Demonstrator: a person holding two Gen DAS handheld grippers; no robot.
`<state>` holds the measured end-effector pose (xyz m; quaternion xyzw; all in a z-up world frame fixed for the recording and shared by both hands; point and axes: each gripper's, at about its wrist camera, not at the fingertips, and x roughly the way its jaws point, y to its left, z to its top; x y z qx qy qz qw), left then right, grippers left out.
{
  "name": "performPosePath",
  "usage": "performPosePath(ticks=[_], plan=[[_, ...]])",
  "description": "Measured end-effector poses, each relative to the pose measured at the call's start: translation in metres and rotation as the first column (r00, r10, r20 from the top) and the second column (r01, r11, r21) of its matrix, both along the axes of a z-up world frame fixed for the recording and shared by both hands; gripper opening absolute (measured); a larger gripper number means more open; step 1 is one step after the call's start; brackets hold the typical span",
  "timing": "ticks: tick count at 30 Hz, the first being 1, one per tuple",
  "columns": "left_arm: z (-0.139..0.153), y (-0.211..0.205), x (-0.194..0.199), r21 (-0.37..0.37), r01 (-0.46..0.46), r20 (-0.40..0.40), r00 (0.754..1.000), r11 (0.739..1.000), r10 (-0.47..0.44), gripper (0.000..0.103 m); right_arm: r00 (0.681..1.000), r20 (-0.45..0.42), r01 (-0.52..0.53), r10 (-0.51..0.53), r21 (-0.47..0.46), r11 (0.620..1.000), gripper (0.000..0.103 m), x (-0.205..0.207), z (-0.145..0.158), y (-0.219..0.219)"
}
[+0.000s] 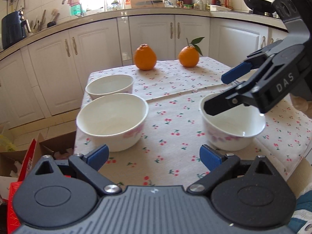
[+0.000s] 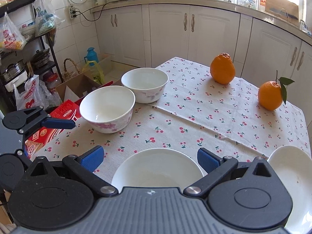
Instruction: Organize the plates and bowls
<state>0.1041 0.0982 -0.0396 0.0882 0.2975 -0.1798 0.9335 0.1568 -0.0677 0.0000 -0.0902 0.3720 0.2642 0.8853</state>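
Left wrist view: my left tool (image 1: 154, 157) hangs wide open, empty, low over the tabletop (image 1: 171, 117). Near bowl (image 1: 112, 120) ahead-left, far bowl (image 1: 110, 85) just behind it, probably paired for nesting. Right bowl (image 1: 232, 128) sits under my right tool (image 1: 216, 92), spread open over its rim, gripping nothing. Two oranges (image 1: 145, 57) beyond. Right wrist view: plate (image 2: 292, 185) cut off by the frame; right bowl's base hidden.

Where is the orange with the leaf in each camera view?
Left wrist: the leafy orange sits at the table's far edge, right of center.
Right wrist: it is at the far right, mid-height.
Shared landmark: the plain orange beside it.
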Motion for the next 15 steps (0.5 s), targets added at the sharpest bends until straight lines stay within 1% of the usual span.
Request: performPosePath(ticks=[4,7,11,15], plan=[[-0.001,0.018,0.009,0.023,-0.043,0.017,0.999,0.999,0.042,0.099,0.999,-0.003,-0.051,0.051,-0.018,0.999,0.103,0.007,0.001,0.018],[-0.002,0.026,0.017,0.041,-0.052,0.028,0.998,0.998,0.05,0.099,0.997,-0.007,-0.08,0.08,-0.003,0.997,0.103,0.014,0.004,0.029],[-0.006,0.029,0.03,0.068,-0.039,0.035,0.999,0.997,0.036,0.099,0.995,-0.01,-0.102,0.102,0.017,0.995,0.103,0.029,0.008,0.044],[-0.009,0.03,0.04,0.064,-0.01,0.03,1.0,0.998,0.008,0.099,0.992,-0.03,-0.118,0.119,0.044,0.992,0.103,0.047,0.005,0.058]])
